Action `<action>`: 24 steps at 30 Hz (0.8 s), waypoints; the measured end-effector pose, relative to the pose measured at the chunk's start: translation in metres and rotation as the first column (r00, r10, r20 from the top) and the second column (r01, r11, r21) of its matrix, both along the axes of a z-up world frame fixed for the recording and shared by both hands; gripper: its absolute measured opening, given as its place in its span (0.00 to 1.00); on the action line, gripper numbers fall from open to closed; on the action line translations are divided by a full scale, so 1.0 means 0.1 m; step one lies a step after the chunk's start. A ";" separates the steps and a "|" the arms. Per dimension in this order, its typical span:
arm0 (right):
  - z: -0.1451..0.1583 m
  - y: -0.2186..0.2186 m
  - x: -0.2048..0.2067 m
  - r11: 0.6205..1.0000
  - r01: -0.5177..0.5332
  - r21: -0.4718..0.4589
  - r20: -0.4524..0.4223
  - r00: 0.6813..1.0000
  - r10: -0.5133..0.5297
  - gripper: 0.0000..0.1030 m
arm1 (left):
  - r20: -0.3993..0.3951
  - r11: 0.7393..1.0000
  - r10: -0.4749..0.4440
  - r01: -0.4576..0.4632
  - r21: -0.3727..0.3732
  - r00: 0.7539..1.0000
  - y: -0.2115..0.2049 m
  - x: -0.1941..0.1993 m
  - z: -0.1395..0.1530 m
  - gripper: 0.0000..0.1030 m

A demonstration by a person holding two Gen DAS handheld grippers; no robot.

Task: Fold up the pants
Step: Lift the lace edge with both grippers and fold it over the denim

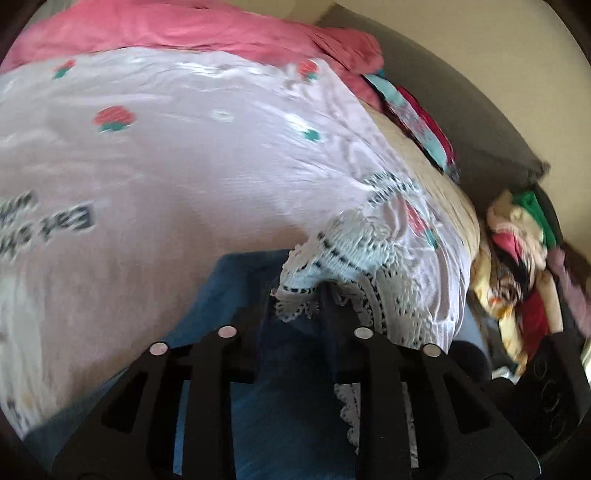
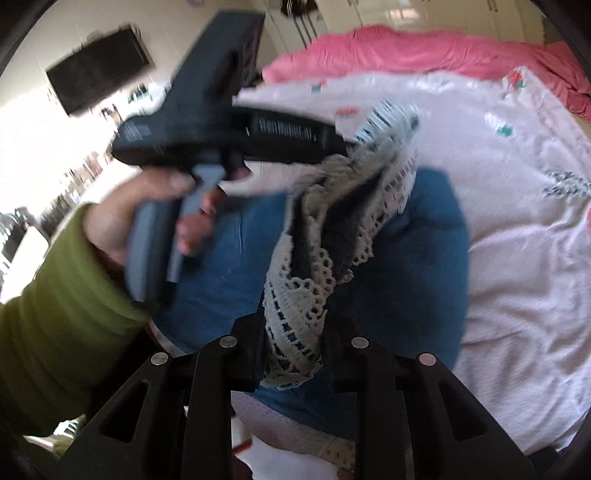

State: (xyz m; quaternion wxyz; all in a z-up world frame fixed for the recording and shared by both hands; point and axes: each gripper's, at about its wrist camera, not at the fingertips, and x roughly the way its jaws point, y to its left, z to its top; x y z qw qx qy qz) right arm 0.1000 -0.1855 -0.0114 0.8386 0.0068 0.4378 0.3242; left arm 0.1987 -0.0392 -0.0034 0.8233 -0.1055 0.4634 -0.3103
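Blue denim pants, trimmed at the hem with white and black lace: lying on a bed covered by a pale pink sheet printed with small red flowers and dark lettering. The lace hem is lifted clear of the sheet, held between both tools.

Right tool: clenched on a bunch of the lace trim, which fills the gap between its black fingers.

Left tool: fingers closed on the lace hem and the dark denim behind it. Seen from the right wrist camera, it reaches in from the left, gripped by a hand in a green sleeve.

Pink blanket: heaped along the far edge of the bed.

Mixed colourful clothes: piled beside the bed, at the right of the left wrist view.

Both views are motion-blurred.
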 end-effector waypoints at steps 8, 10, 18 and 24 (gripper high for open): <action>0.04 0.45 -0.22 0.983 -0.056 -0.173 0.113 0.991 0.076 0.25 | 0.010 0.975 0.199 -0.197 -0.099 0.980 0.80 -0.04 0.20 0.46; -0.06 0.64 -0.30 0.965 -0.077 -0.252 0.131 0.985 0.113 0.28 | -0.009 0.973 0.202 -0.202 -0.108 0.979 0.85 -0.02 0.16 0.50; 0.11 0.61 -0.61 0.975 -0.144 -0.170 0.218 0.959 0.180 0.47 | -0.070 0.984 0.166 -0.170 -0.051 0.984 0.73 0.06 -0.10 0.61; 0.01 0.45 -0.77 0.979 -0.092 -0.180 0.200 0.971 0.128 0.54 | -0.092 0.986 0.165 -0.167 -0.014 0.982 0.65 0.09 -0.27 0.62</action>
